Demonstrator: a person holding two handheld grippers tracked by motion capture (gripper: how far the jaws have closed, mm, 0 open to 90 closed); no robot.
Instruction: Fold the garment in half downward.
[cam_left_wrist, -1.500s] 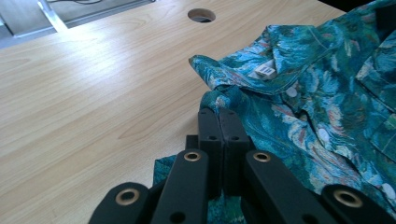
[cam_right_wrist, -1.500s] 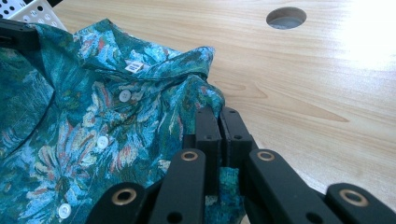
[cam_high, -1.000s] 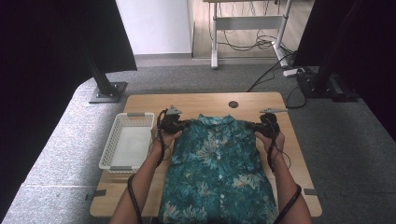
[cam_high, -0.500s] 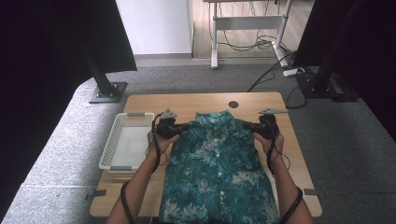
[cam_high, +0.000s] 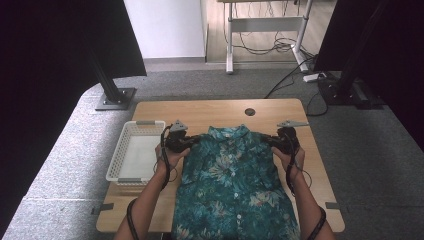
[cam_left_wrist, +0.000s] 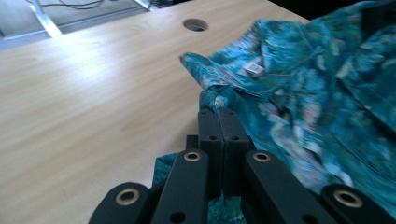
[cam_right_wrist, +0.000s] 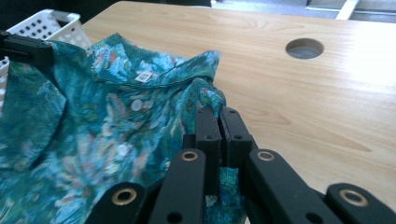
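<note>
Teal shirt (cam_high: 232, 185) shoulders pinched in left claw (cam_high: 192, 142) and right claw (cam_high: 266, 140).

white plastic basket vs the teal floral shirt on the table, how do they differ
The white perforated plastic basket is rigid and sits untouched at the wooden table's left edge; the teal floral button-up shirt is soft, lies flat mid-table and hangs over the near edge. The basket is plain white, the shirt busily patterned. The left gripper and right gripper pinch the shirt's shoulders, not the basket. Both rest on the table.

A white basket (cam_high: 135, 155) sits at the table's (cam_high: 215, 112) left edge; a round hole (cam_high: 249, 111) lies near its far edge.
</note>
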